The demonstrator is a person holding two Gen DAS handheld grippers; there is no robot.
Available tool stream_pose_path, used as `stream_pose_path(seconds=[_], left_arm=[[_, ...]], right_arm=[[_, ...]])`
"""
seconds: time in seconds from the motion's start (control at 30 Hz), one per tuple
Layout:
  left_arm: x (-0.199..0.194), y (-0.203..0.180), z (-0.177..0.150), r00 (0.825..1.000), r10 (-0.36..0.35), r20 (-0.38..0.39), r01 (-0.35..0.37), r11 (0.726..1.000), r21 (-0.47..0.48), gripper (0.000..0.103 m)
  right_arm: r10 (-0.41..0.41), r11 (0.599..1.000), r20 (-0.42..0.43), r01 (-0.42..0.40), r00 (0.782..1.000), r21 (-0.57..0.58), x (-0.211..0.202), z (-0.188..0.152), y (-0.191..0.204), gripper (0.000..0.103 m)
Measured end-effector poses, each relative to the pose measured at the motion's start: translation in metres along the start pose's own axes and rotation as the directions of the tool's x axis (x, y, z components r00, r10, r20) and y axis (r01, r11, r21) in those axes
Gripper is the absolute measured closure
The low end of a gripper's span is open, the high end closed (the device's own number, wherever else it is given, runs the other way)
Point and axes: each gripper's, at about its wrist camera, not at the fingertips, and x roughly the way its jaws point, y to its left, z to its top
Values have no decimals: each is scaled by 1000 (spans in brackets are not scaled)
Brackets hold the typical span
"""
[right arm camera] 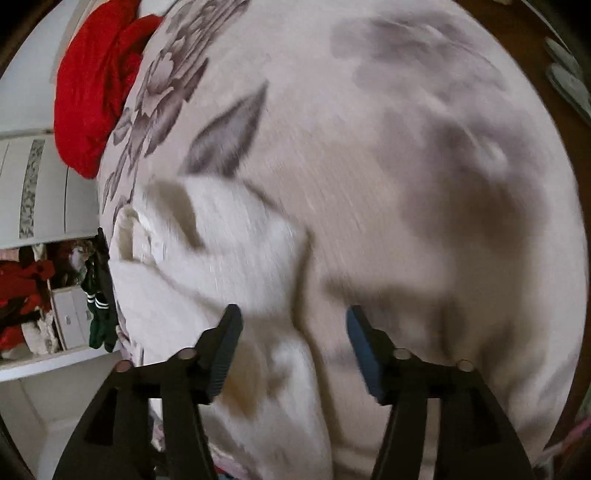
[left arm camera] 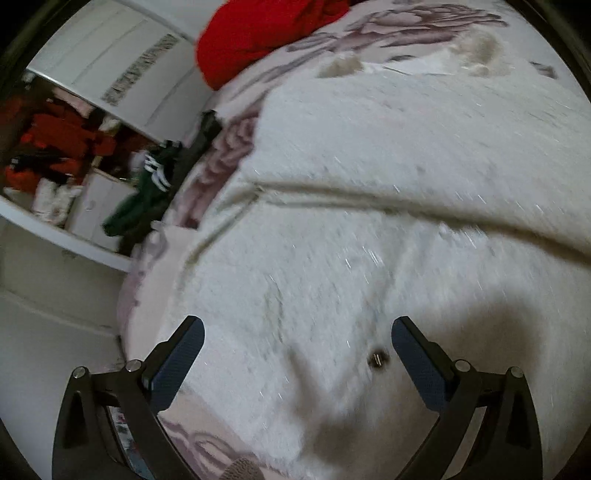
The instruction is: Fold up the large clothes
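Observation:
A large white fuzzy garment [left arm camera: 369, 206] lies spread on a bed with a pale floral cover [right arm camera: 388, 155]. A long fold runs across it in the left wrist view, and a small dark button [left arm camera: 376, 359] shows near the front. My left gripper [left arm camera: 297, 330] hovers over the garment with its jaws wide open and nothing between them. In the right wrist view the same garment [right arm camera: 221, 251] lies bunched at the left, its edge running under my right gripper [right arm camera: 293, 317]. That gripper stands open above the cloth, its pads not pressing on anything.
A red cloth heap [left arm camera: 258, 33] lies at the bed's far left corner. Left of the bed stands an open white wardrobe [left arm camera: 110, 81] holding red clothes, with a green striped garment [left arm camera: 147, 199] hanging by the bed edge. Bare floral cover fills the right of the right wrist view.

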Motion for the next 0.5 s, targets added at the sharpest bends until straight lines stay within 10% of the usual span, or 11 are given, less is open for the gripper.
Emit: stream_pose_path(seconds=[0.3,0.33,0.37,0.5], left_arm=[[10,-7,29,997,61,36,-60,998,-19,0],[6,-12,28,997,62,41,-62,998,-7,0],[5,-15,25,997,62,47,-62,998,8,0],[-4,-27,15,997,60,53,-63,997,47,0]], right_arm=[[247,934,-191,-180,950,307,83,22,-26,38],[257,934,-204,-189,944,303,87,19,-23,76],[210,951,-210,-151,955,269,88,15,-15,93],[-6,998,-17,7,1000,58,46,11,26,95]])
